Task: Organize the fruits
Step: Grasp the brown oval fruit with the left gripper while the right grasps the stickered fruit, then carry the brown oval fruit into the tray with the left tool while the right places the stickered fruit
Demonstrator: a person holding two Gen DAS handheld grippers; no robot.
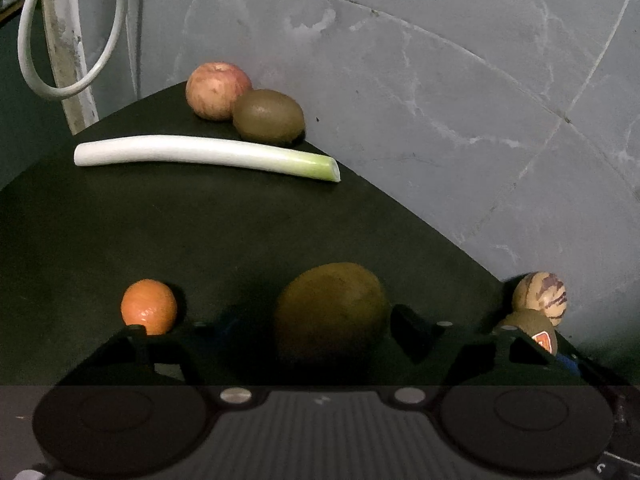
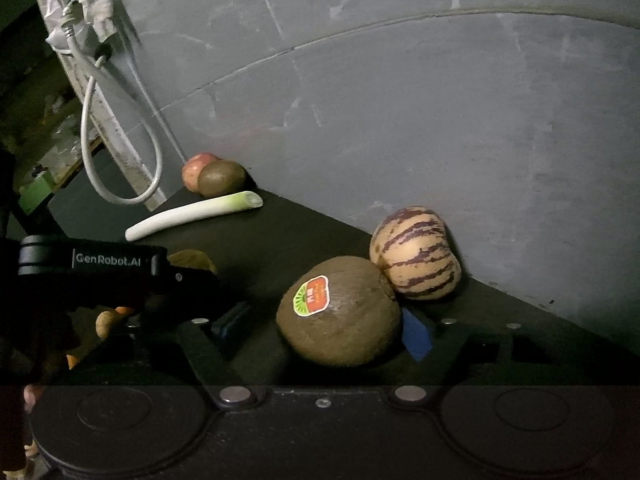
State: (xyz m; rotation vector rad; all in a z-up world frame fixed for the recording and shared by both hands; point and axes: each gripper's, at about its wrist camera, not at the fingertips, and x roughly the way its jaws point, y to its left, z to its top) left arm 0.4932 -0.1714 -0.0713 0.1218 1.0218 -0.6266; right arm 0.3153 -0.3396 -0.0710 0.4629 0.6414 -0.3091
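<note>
A plain brown kiwi lies on the black table between the fingers of my left gripper; its jaws stand a little wider than the fruit. A kiwi with a sticker lies between the fingers of my right gripper, with a gap at the left pad. A striped melon touches this kiwi at the back right. An orange sits left of the left gripper. At the far corner an apple and another kiwi touch.
A white-and-green leek lies across the table in front of the apple. A grey wall runs along the table's right edge. A white cable loop hangs at the far left. The left gripper's body shows left in the right wrist view.
</note>
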